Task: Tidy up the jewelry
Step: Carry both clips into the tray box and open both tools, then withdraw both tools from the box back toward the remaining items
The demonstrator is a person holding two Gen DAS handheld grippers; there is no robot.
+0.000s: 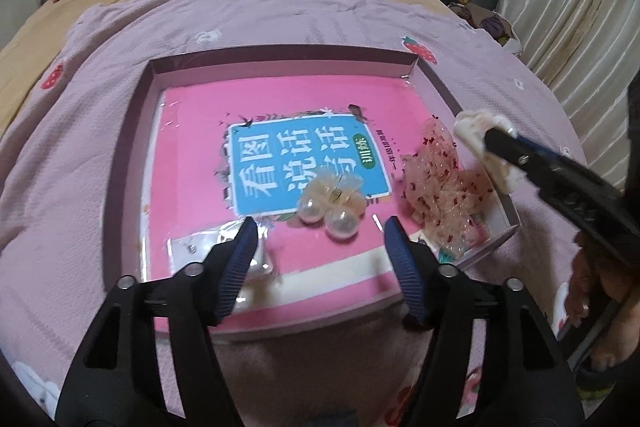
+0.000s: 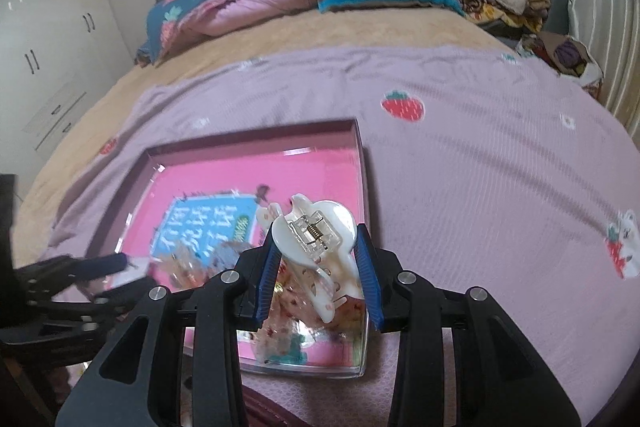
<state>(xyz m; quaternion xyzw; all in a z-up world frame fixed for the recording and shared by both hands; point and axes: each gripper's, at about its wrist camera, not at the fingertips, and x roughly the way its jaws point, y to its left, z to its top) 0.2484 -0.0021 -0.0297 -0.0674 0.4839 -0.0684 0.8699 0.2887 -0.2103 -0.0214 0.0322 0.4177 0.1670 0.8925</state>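
Right gripper [image 2: 318, 273], clenched on the white plastic claw hair clip [image 2: 316, 239], should lower it w/o tilting into the shallow mauve cardboard tray [image 1: 280, 61] at frame centre, while left gripper [image 1: 320, 239], jaws released & empty, stays clear of the pearl-bead hair tie [image 1: 330, 205].

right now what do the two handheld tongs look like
Both are alike: the left tongs and the right tongs have matte black plastic arms with cut-out slots and round silver pivot pins. Each finger ends in a dark blue, finely ribbed pad. No cables or markings show. A bare hand shows beside the right one; no sleeve is visible.
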